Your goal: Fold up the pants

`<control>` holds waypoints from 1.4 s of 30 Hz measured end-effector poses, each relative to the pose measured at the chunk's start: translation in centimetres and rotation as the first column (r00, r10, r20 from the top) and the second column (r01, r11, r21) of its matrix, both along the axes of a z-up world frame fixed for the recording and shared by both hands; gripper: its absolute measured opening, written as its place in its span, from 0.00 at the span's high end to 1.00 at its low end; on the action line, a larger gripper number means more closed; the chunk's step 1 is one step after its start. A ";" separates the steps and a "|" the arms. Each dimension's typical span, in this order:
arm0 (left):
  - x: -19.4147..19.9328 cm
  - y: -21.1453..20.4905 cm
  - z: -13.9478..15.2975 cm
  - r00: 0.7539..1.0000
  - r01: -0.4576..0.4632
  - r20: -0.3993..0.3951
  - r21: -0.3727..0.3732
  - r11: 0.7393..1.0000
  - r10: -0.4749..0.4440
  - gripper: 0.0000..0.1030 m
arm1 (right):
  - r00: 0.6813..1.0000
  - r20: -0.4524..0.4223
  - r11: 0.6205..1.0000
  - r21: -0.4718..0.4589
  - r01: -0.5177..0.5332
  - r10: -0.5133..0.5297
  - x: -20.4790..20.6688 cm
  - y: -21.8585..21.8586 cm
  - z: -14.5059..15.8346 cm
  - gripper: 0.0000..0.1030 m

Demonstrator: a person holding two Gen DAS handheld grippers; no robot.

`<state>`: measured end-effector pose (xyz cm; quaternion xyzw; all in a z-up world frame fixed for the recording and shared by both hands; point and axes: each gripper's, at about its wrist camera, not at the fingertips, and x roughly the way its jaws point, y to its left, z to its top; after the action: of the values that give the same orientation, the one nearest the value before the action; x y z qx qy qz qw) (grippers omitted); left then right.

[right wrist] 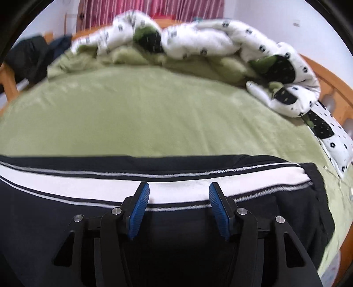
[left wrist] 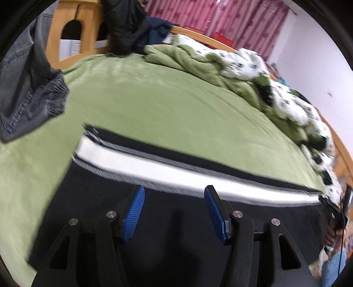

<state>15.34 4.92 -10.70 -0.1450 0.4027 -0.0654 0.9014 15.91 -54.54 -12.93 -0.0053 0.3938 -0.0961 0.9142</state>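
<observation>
Both tools hover with jaws spread wide and nothing between them: the left tool (left wrist: 174, 194) and the right tool (right wrist: 179, 191) each show two black fingers faced with ribbed blue pads (left wrist: 135, 212), well apart, above dark cloth. Beneath them lie the pants (left wrist: 167, 220), black with a broad white side stripe (right wrist: 99, 187) edged by thin grey lines, stretched lengthwise across the near part of a bed covered in a green sheet (left wrist: 167, 106). From the right wrist view, one end of the pants (right wrist: 308, 198) lies at the right, with the stripe stopping there. Whether the fingertips touch the fabric cannot be told. Along the far side of the bed sits a rumpled quilt (right wrist: 220, 42), white with small dark prints and a green underside. In the left wrist view, a grey denim garment (left wrist: 24, 92) lies on the sheet at the left, apart from the pants, and dark clothing (left wrist: 130, 26) is heaped against the wooden bed frame (left wrist: 88, 19). Pink curtains (left wrist: 220, 15) hang behind. Both views are blurred.
</observation>
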 end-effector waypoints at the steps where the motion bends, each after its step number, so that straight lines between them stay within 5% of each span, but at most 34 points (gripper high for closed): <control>1: -1.3 -0.8 0.1 1.000 0.026 0.006 -0.010 1.000 -0.026 0.48 | 0.999 0.031 1.000 0.011 0.006 -0.007 -1.4 1.0 0.9 0.41; 4: -5.8 -2.6 -0.1 0.995 0.096 0.021 -0.078 0.992 -0.095 0.48 | 0.992 0.127 0.995 0.100 0.005 -0.018 -5.1 3.3 2.2 0.28; 6: -8.9 -3.3 -0.8 0.993 0.118 0.020 -0.155 0.981 -0.117 0.47 | 0.989 0.148 0.986 0.166 -0.024 0.000 -7.3 5.0 2.3 0.28; 10: -13.5 -5.2 -2.6 0.986 0.160 -0.003 -0.232 0.960 -0.165 0.47 | 0.992 0.120 0.992 0.116 -0.050 0.036 -9.3 8.0 1.8 0.28; 13: -14.0 -6.5 -4.0 0.984 0.154 -0.034 -0.305 0.940 -0.173 0.47 | 0.991 0.111 0.994 0.070 -0.084 0.076 -10.3 10.0 1.2 0.28; 18: -11.6 -9.0 -8.2 0.981 0.055 -0.133 -0.505 0.861 -0.141 0.47 | 0.987 0.098 0.989 0.063 -0.137 0.131 -11.0 11.3 0.7 0.28; 20: -11.6 -9.1 -8.8 0.990 0.010 -0.115 -0.511 0.859 -0.080 0.54 | 0.986 0.110 0.989 0.054 -0.134 0.128 -11.1 11.5 0.6 0.28; 23: -12.0 -6.8 -8.3 0.989 -0.136 -0.106 -0.432 0.892 0.099 0.71 | 0.991 0.063 0.988 0.087 -0.127 0.121 -10.6 11.3 -0.2 0.28; 26: -12.2 -1.9 -8.6 0.969 -0.248 -0.113 -0.451 0.857 0.221 0.68 | 0.994 0.013 0.987 0.111 -0.114 0.113 -10.2 11.3 -0.7 0.28; 30: -12.4 5.5 -8.3 0.920 -0.385 -0.107 -0.422 0.820 0.377 0.69 | 0.991 0.049 0.987 0.097 -0.129 0.124 -10.2 12.2 0.0 0.28; 34: -11.3 9.7 -8.2 0.899 -0.432 -0.112 -0.371 0.822 0.422 0.70 | 0.986 0.058 0.985 0.067 -0.157 0.153 -9.6 13.9 0.4 0.28; 39: -8.9 12.0 -7.2 0.902 -0.428 -0.060 -0.241 0.871 0.427 0.71 | 0.984 0.051 0.982 0.065 -0.176 0.173 -8.5 15.0 0.3 0.28; 40: -8.6 12.2 -6.8 0.904 -0.423 -0.038 -0.231 0.876 0.426 0.81 | 0.985 0.041 0.983 0.068 -0.172 0.170 -8.2 15.2 0.1 0.28; 42: -9.9 13.0 -5.8 0.910 -0.385 0.044 -0.287 0.878 0.413 0.81 | 0.985 0.026 0.982 0.073 -0.172 0.170 -7.9 15.3 -0.2 0.28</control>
<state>5.43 17.93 -16.55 -0.3434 0.3041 0.0598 0.8866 7.99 -39.23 -13.11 -0.0038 0.3864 -0.0025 0.9223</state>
